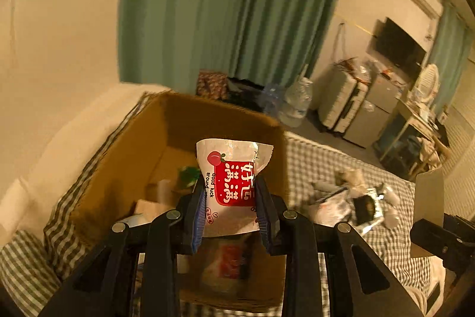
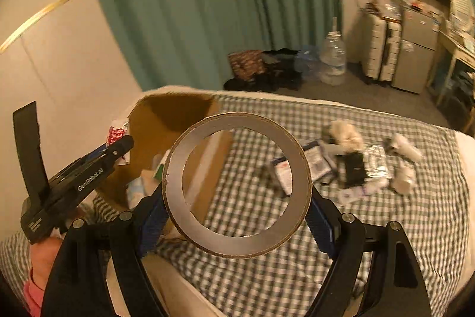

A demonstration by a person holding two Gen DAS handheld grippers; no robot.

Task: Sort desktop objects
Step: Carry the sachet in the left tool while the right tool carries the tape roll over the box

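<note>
While the left gripper (image 1: 230, 198) pinches a white snack sachet with a red label (image 1: 231, 183), the sachet's long axis runs upright, sealed edge pointing up, above the open brown cardboard box (image 1: 130, 156). Right gripper (image 2: 237, 216) is clamped on a wide brown tape roll (image 2: 237, 184), its hole facing the camera, over the green-checked bedsheet (image 2: 267, 281). Loose small items (image 2: 350, 165) lie far right.

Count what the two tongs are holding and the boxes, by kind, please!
Snack packets: 1, the red and white packet in the left tongs.
Tape rolls: 1, the tape roll in the right tongs.
Cardboard boxes: 1, the cardboard box.
Total: 3.
</note>
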